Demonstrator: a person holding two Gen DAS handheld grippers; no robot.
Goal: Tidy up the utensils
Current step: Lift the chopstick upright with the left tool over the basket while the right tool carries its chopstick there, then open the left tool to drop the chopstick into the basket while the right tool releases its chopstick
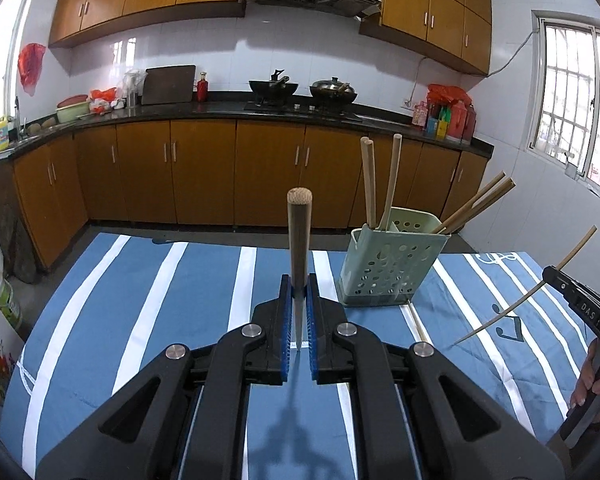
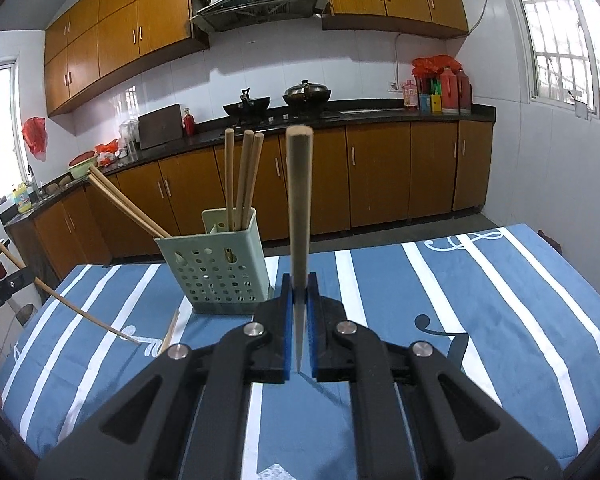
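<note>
A pale green perforated utensil holder [image 1: 388,268] stands on the blue striped tablecloth [image 1: 148,300] with several wooden chopsticks [image 1: 370,184] in it. My left gripper [image 1: 299,286] is shut on one wooden chopstick [image 1: 299,240], held upright, left of the holder. My right gripper [image 2: 299,286] is shut on another chopstick [image 2: 299,216], upright, just right of the holder [image 2: 216,268]. One loose chopstick [image 1: 418,324] lies on the cloth by the holder's base. The right gripper and its chopstick [image 1: 556,280] show at the right edge of the left wrist view; the left gripper's chopstick [image 2: 80,312] shows at the left of the right wrist view.
The table's far edge [image 1: 260,238] faces a strip of floor and brown kitchen cabinets [image 1: 204,172]. The counter holds two woks [image 1: 274,87], a cutting board and bottles. Windows are on the right wall [image 1: 572,92].
</note>
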